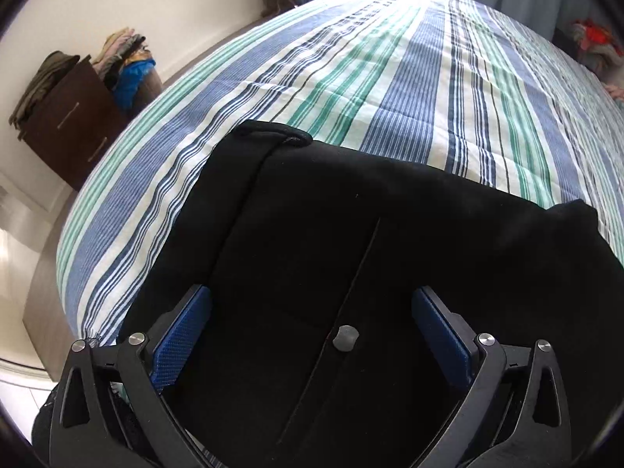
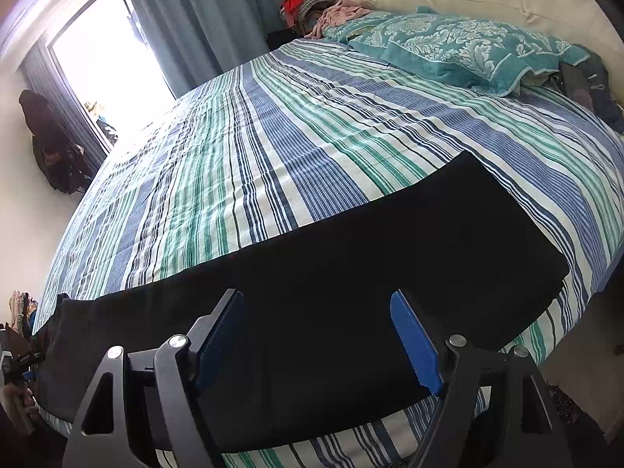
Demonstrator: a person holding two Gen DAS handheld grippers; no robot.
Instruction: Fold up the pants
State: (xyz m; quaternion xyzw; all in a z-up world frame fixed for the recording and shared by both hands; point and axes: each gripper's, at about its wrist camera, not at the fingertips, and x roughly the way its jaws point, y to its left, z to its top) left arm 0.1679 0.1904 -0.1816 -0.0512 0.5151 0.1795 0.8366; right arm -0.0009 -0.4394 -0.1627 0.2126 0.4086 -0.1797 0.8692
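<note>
Black pants (image 2: 312, 273) lie flat on the striped bedsheet (image 2: 273, 136), near the front edge of the bed, stretched sideways as a long dark band. In the right wrist view the band runs from the lower left to the far right. In the left wrist view the button (image 1: 345, 337) and fly seam sit between the fingers, so the waist end is under the left gripper (image 1: 312, 335).

Left gripper: fingers apart, blue pads (image 1: 183, 335) on either side of the waist area, nothing clamped. Whether the tips touch the cloth cannot be told.

Right gripper (image 2: 318, 335): fingers apart, held over the middle of the band, holding nothing. Contact with the cloth also unclear.

Pants appear already folded lengthwise, leg on leg; judgement only, since the black cloth hides the layers.

Handling notes (judgement): cloth looks soft and limp, light to moderate in weight, no stiffness to carry a fold by itself. It will sag and drag on the sheet if lifted at one point. The waistband, with its seam and button, is the thickest part and gives the firmest bite. Best hold: pinch all layers at an edge, one gripper at each corner of the end to be carried over, so the layers do not slide apart.

Pillow (image 2: 460, 50) lies well apart at the head of the bed.
</note>
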